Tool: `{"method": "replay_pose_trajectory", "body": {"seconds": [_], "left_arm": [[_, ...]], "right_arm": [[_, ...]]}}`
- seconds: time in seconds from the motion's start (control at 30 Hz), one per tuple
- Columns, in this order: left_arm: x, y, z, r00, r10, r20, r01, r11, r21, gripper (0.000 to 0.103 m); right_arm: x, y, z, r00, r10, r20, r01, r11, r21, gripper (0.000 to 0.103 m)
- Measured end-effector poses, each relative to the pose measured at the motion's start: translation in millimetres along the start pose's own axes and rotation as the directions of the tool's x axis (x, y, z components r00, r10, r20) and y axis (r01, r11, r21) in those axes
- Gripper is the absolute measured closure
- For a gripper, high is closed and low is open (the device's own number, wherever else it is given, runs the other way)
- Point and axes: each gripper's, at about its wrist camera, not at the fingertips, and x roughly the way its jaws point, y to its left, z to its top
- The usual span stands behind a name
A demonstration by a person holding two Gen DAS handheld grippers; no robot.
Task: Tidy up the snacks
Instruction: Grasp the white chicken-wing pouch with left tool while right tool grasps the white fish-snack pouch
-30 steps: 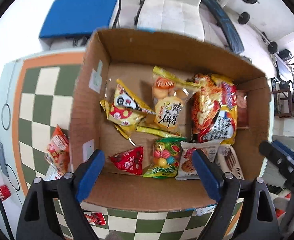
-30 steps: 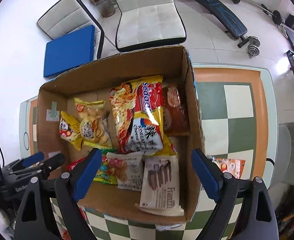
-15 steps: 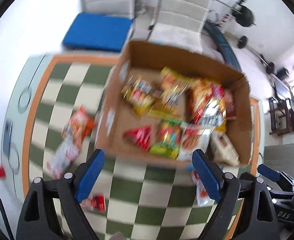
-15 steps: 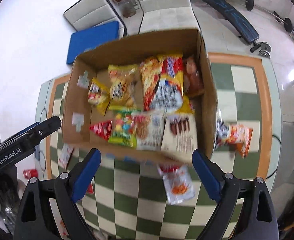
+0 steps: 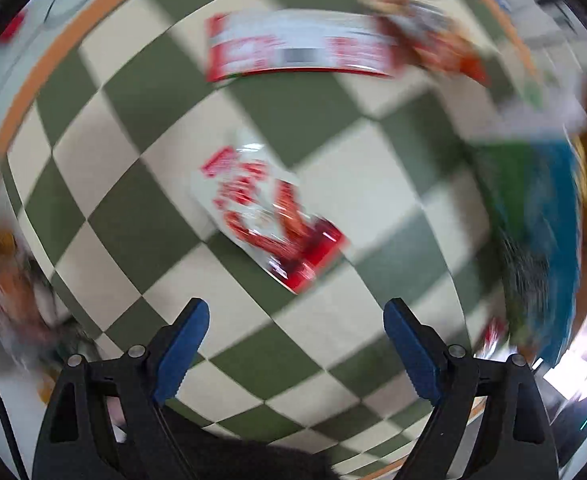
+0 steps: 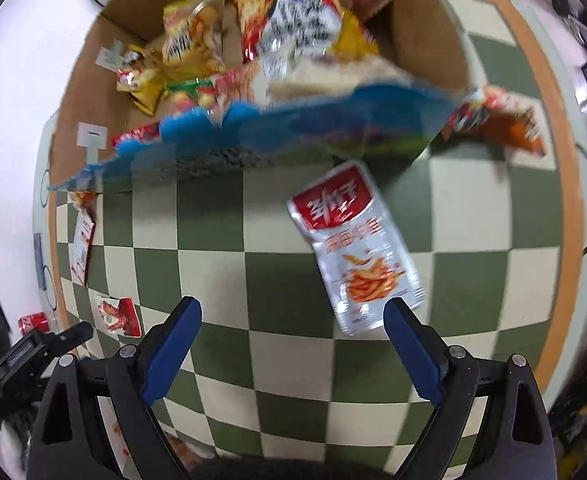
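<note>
My left gripper (image 5: 295,342) is open and empty, low over the checked table, just short of a small red and white snack packet (image 5: 269,220). A longer red and white packet (image 5: 297,50) lies beyond it. This view is blurred. My right gripper (image 6: 293,340) is open and empty above the table. A silver and red snack pouch (image 6: 357,248) lies ahead of its right finger. The cardboard box (image 6: 433,32) full of snack bags stands behind it. The small red packet also shows in the right wrist view (image 6: 117,316).
An orange snack bag (image 6: 497,120) lies right of the box. More packets (image 6: 83,240) lie at the table's left edge. The left gripper's body (image 6: 25,356) shows at lower left. The box's blue-printed front wall (image 5: 545,216) is at the right of the left wrist view.
Both grippers pulled back from over the box and dropped toward the table. The left one swung left and down to the small red packet. The right one now faces the silver pouch.
</note>
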Motion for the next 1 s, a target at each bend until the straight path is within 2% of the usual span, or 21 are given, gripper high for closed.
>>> {"method": "replay_pose_trajectory", "body": {"seconds": [0.03,0.2,0.27,0.4,0.5,0.63,0.67,0.73,0.8,0.83,0.9,0.93,0.97,1.0], "left_arm": [[6,9,8,1.0,-0.008,-0.006,0.007,0.999,-0.048,0.014],[33,23,32,0.998,0.004,-0.06,-0.012,0.99,-0.138,0.014],[44,26,39,0.995,-0.021,-0.094,0.004,0.983,-0.182,0.014],[54,24,44,0.994,-0.009,-0.109,-0.014,0.979,-0.201,0.014],[54,12,45,0.996,0.031,-0.084,-0.044,0.987,-0.153,0.017],[54,-20,34,0.991,0.13,-0.032,-0.129,0.991,0.024,0.043],[56,-32,29,0.988,0.151,-0.018,-0.149,0.984,0.094,0.044],[61,-50,17,0.979,0.203,0.021,-0.203,0.956,0.21,0.044],[68,-74,-2,0.964,0.253,0.081,-0.265,0.901,0.344,0.044],[70,-84,-12,0.955,0.274,0.114,-0.296,0.869,0.396,0.044],[77,-104,-39,0.938,0.299,0.178,-0.348,0.785,0.513,0.044],[80,-112,-49,0.93,0.306,0.202,-0.366,0.749,0.552,0.044],[85,-119,-67,0.921,0.311,0.235,-0.389,0.7,0.598,0.044],[89,-123,-80,0.917,0.31,0.25,-0.397,0.669,0.629,0.044]], "right_arm": [[4,3,-1,1.0,-0.002,-0.004,0.002,1.0,0.0,0.009],[24,30,-10,1.0,-0.028,-0.007,0.028,0.998,-0.048,0.009],[29,38,-14,1.0,-0.025,-0.017,0.024,0.998,-0.061,0.009],[32,49,-20,0.999,-0.034,-0.014,0.032,0.995,-0.093,0.009],[33,51,-21,0.999,-0.037,-0.014,0.036,0.995,-0.098,0.009],[29,38,-16,0.999,-0.043,-0.008,0.043,0.996,-0.074,0.009],[27,32,-14,0.999,-0.047,-0.006,0.047,0.997,-0.064,0.009],[25,19,-10,0.998,-0.059,-0.006,0.059,0.997,-0.044,0.009],[25,4,-6,0.998,-0.068,-0.01,0.067,0.997,-0.024,0.009],[26,-3,-4,0.997,-0.073,-0.013,0.073,0.997,-0.014,0.009],[29,-18,0,0.996,-0.087,-0.028,0.087,0.996,0.0,0.009],[30,-25,3,0.996,-0.087,-0.034,0.087,0.996,0.005,0.008],[33,-29,5,0.996,-0.086,-0.039,0.086,0.996,-0.002,0.008],[35,-31,8,0.995,-0.091,-0.042,0.09,0.996,-0.016,0.008]]}}
